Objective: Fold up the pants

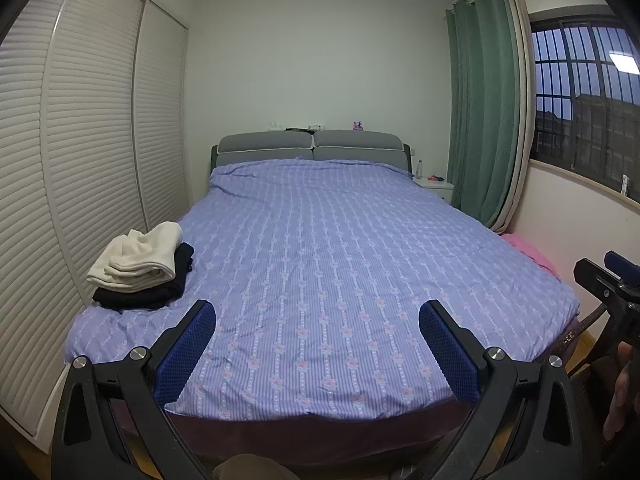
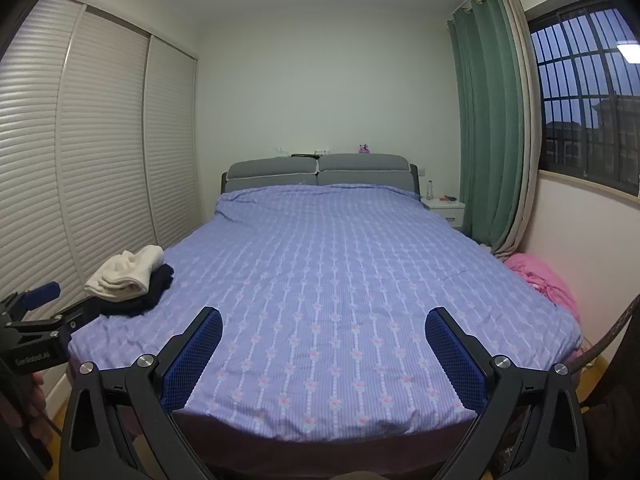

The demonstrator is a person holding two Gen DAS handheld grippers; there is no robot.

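Evidently both grippers, left gripper [image 1: 317,330] and right gripper [image 2: 323,338], hang spread wide and empty above the bed [image 1: 340,248]. Two folded garments, white garment [image 1: 138,258] atop dark garment [image 1: 152,294], sit stacked at its left edge; no unfolded pants show, so little seems left.

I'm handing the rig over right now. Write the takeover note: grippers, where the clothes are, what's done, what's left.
Left gripper: open, empty, held above the foot of the bed.
Right gripper: open, empty, likewise.
Clothes: a folded cream garment lies on a folded black garment, stacked at the bed's near-left corner beside the wardrobe doors.
Done: those two look folded; whether they are pants I cannot tell.
Left: no unfolded pants lie on the bed. A pink fabric heap sits off the right edge; check there.
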